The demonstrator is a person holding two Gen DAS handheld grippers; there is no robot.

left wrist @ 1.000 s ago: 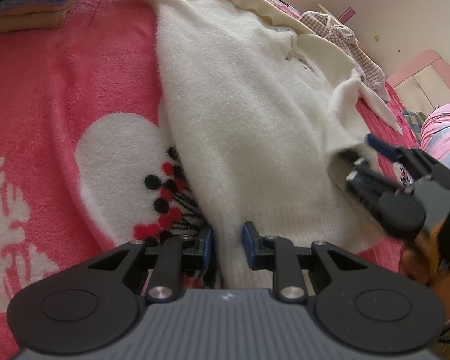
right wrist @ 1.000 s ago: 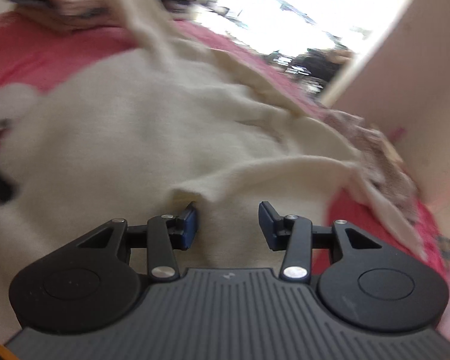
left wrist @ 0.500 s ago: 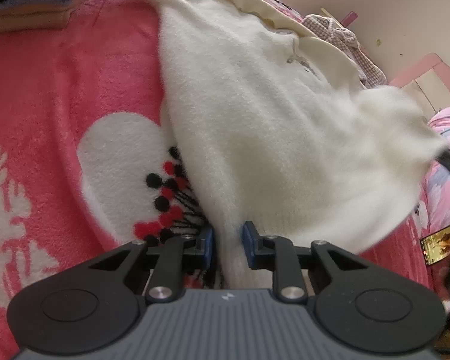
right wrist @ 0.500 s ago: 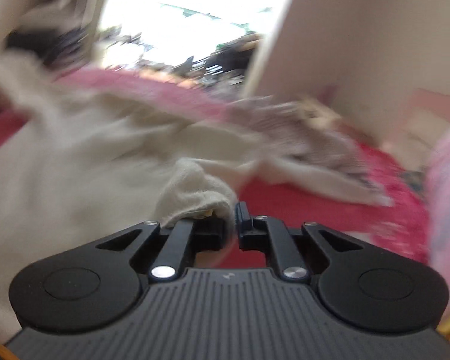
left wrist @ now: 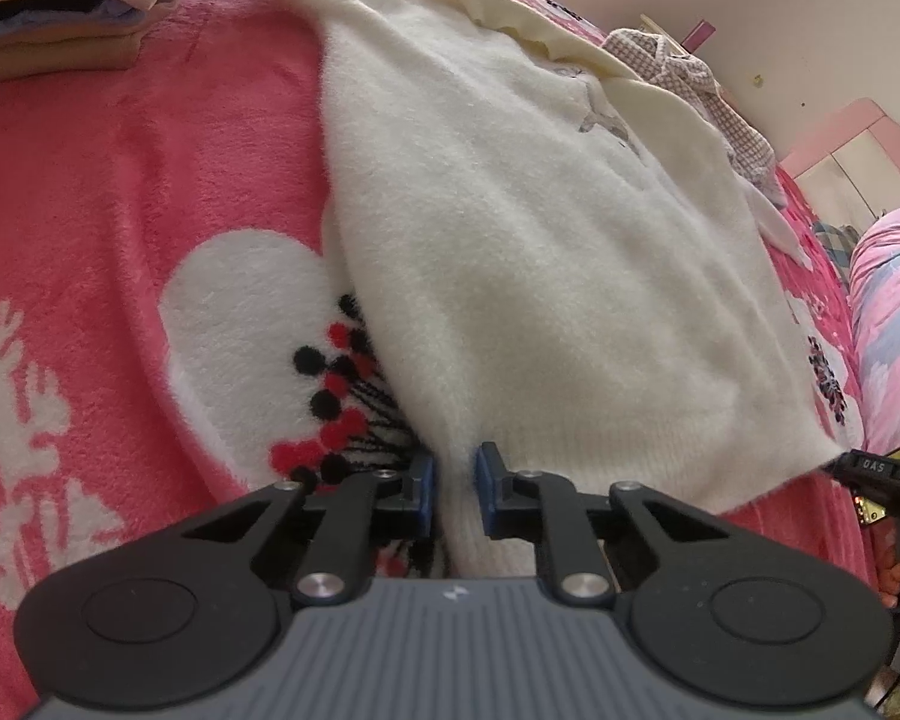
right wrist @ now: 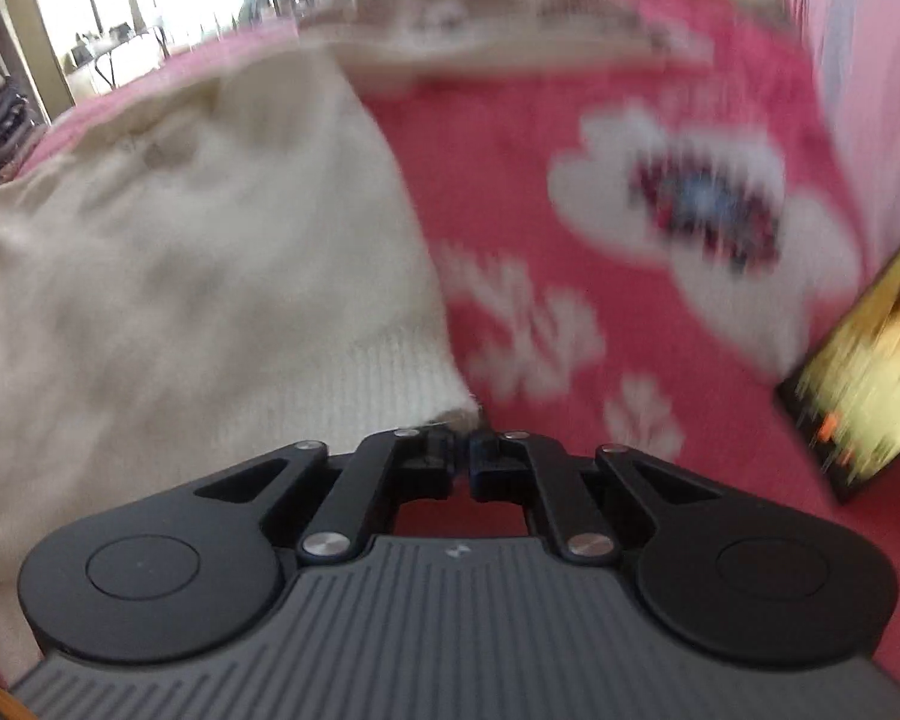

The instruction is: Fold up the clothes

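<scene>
Spread flat across a pink blanket on the bed: cream sweater, hem pinched at one corner by the left claw, the other by the right claw

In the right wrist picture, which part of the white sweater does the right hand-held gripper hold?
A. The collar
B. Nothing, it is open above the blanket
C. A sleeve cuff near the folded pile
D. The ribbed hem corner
D: the right hand-held gripper has its jaws closed on the ribbed hem corner of the white sweater, with the pink blanket beyond.
</scene>
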